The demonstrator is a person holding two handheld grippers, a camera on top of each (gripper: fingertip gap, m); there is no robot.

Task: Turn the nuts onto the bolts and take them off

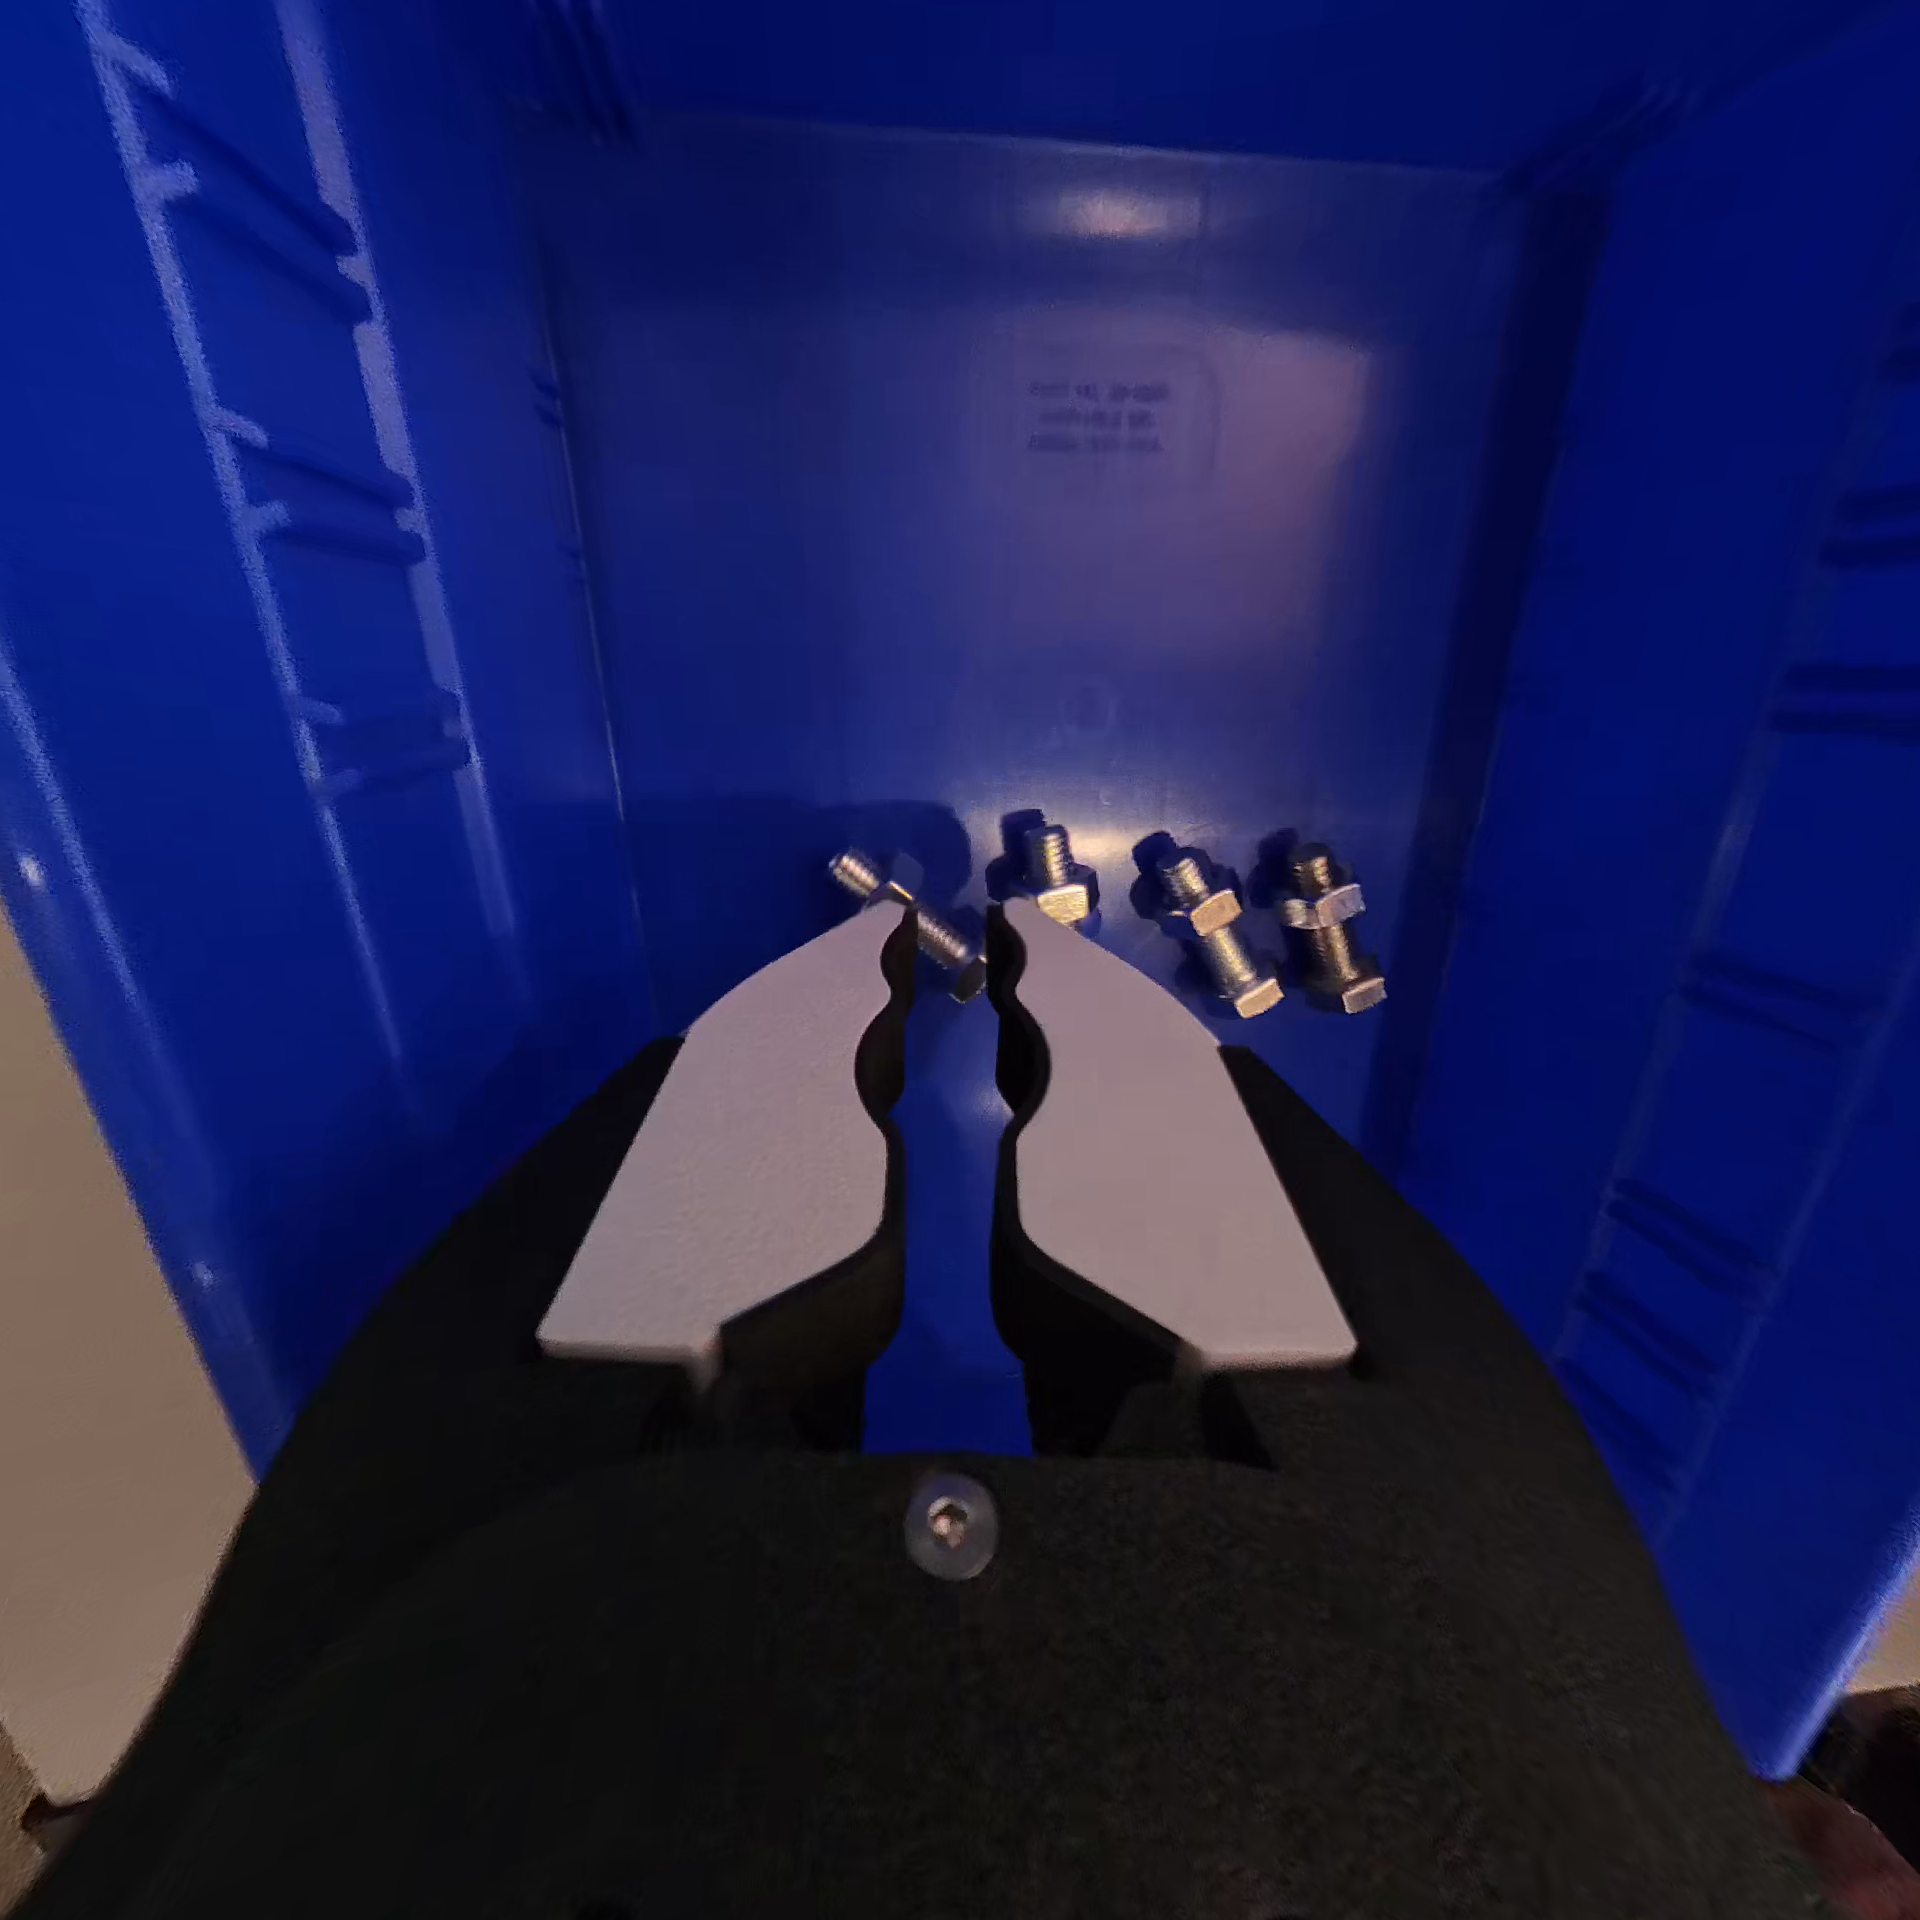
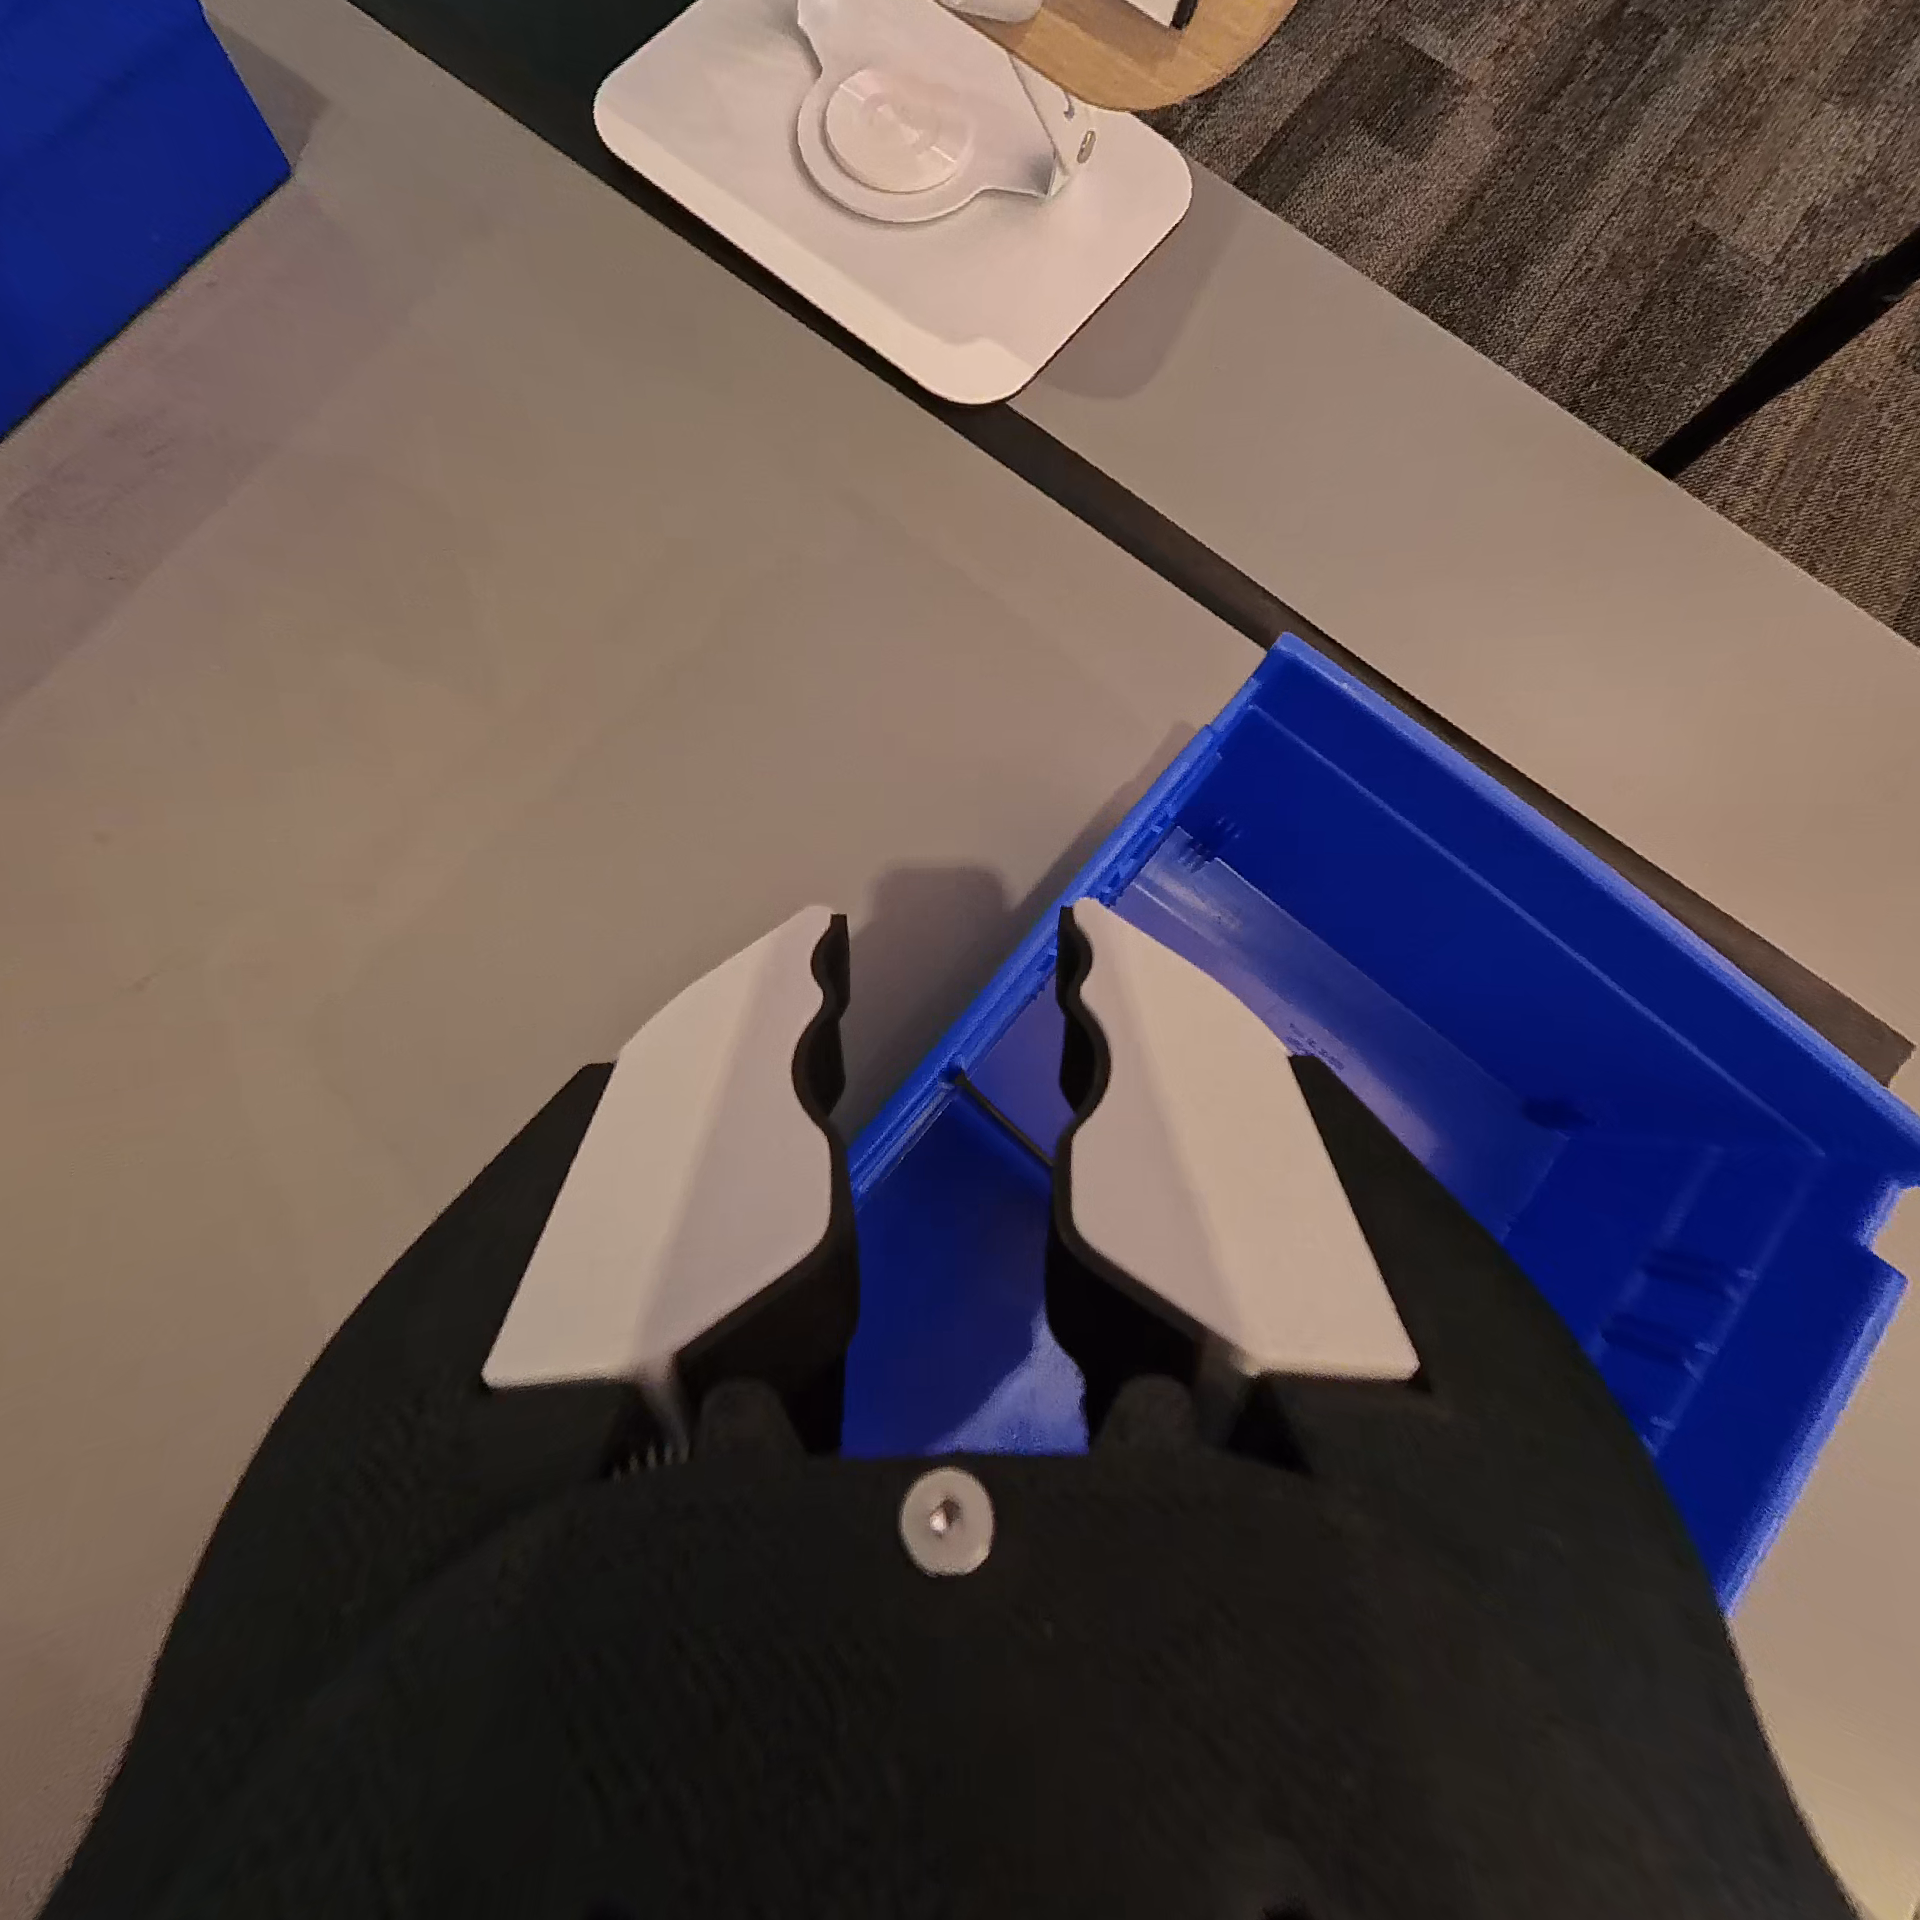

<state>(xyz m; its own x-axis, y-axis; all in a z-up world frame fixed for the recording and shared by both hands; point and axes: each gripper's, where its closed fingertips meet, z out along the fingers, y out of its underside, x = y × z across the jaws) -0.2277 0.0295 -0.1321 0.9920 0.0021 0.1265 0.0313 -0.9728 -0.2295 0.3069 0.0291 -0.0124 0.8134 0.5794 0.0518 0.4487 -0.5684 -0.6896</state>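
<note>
Scalloped grey fingers [image 1: 800, 997] astride threaded steel bolt [image 1: 914, 930].

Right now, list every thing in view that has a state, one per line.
left gripper: open, inside the bin, tips at the leftmost bolt
right gripper: open, empty, above the second bin's edge
leftmost bolt: nut on, lying slanted between the fingers
three other bolts: nuts on, lying side by side
blue bin: holds four bolts
second blue bin: visible part empty
</note>
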